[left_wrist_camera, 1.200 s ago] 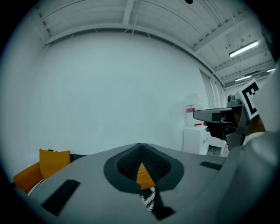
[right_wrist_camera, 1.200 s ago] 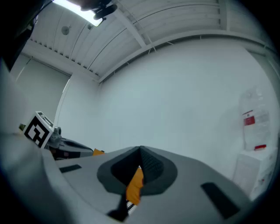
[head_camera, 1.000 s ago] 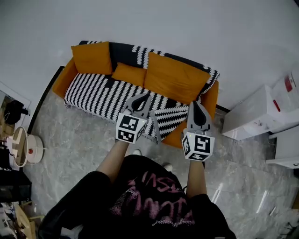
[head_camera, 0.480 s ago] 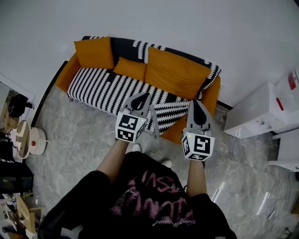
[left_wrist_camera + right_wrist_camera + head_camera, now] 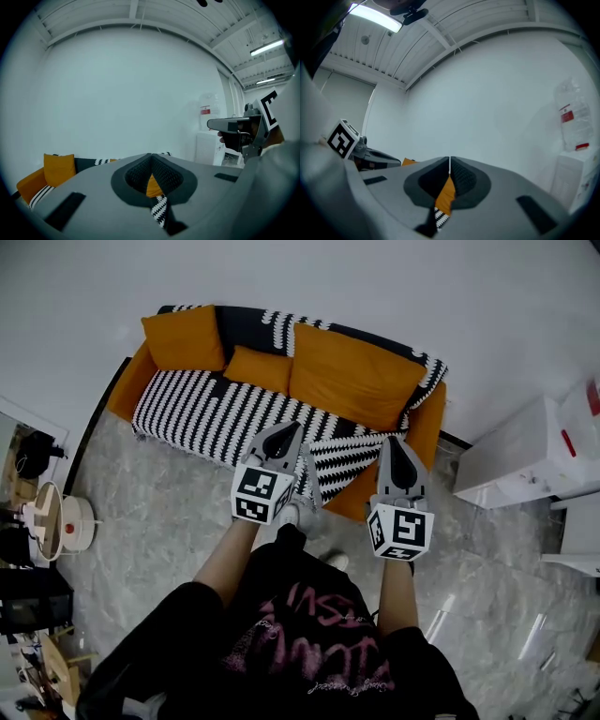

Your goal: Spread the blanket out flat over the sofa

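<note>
Clamping the black-and-white striped blanket [image 5: 342,465] in the left gripper [image 5: 284,430], jaws shut tight on a fold of it just behind the tips. Likewise with the right gripper [image 5: 396,442]: jaws closed, tips together, striped cloth pinched low in the slit. Holding up a flap of the blanket stretched between the two pairs of jaws, grey underside turned out beside the left jaws. Beyond the left jaws and off to their left, draped flat over the seat and backrest of the orange sofa [image 5: 427,432]. Ahead of both pairs of jaws, three orange cushions [image 5: 352,376] leaning on the backrest. Off to the right of the right jaws, a white box [image 5: 525,460] by the wall.
</note>
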Motion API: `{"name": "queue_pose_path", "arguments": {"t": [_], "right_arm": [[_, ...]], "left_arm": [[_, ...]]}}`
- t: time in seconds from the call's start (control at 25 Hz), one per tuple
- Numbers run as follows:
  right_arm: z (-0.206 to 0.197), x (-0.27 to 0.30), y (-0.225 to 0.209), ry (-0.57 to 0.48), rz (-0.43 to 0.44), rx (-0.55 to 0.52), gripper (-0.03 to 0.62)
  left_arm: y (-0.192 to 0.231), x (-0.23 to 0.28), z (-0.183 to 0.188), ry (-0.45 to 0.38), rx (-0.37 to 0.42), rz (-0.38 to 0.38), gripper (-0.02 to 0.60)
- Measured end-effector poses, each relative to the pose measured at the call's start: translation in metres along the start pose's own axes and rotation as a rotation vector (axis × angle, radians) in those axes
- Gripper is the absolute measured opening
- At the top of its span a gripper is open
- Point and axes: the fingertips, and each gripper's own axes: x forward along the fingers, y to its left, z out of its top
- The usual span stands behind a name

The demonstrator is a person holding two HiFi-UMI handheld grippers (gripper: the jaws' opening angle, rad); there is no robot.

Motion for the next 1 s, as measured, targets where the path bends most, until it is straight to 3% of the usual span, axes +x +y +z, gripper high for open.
{"name": "queue_pose_path", "arguments": {"t": [1.0], "right_arm": [[-0.098, 0.065, -0.001, 0.222, -0.021, 0.037, 0.021]], "left_arm": [[0.042, 0.068, -0.081, 0.160, -0.077, -0.046, 0.011]]}}
